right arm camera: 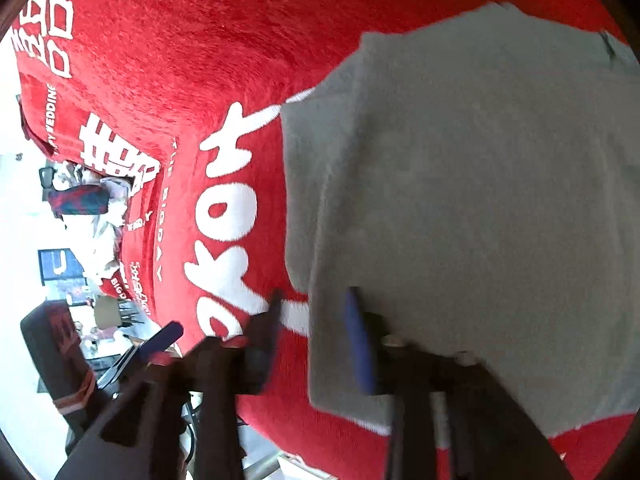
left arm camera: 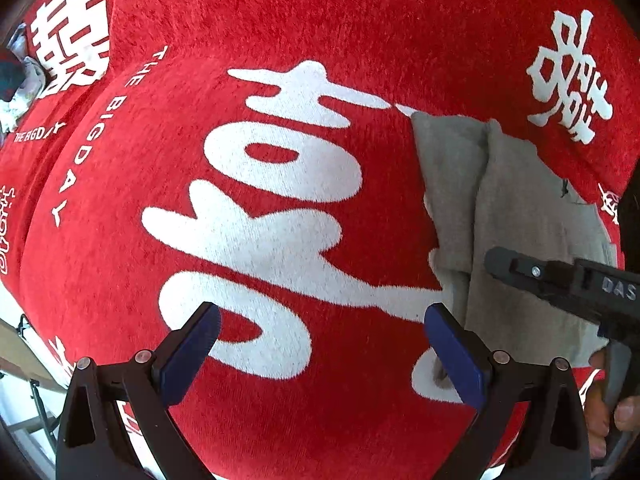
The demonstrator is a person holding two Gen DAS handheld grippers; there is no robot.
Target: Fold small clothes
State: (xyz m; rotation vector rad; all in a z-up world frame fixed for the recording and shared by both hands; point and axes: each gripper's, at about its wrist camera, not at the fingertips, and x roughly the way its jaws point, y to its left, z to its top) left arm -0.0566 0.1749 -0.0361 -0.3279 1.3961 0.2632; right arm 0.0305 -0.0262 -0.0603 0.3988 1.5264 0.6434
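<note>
Grey garment (left arm camera: 516, 216): lies folded on the red printed cloth (left arm camera: 280, 32) over the bench.
Left gripper (left arm camera: 320, 340): spread wide, empty, beside the garment's edge.
Right gripper (right arm camera: 316, 332): blurred; apparently parted, straddling the garment's edge.

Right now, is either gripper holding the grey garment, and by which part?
Left gripper is open over the red cloth, holding nothing. Right gripper straddles the grey garment's near left edge, jaws apart, not clamped.
</note>
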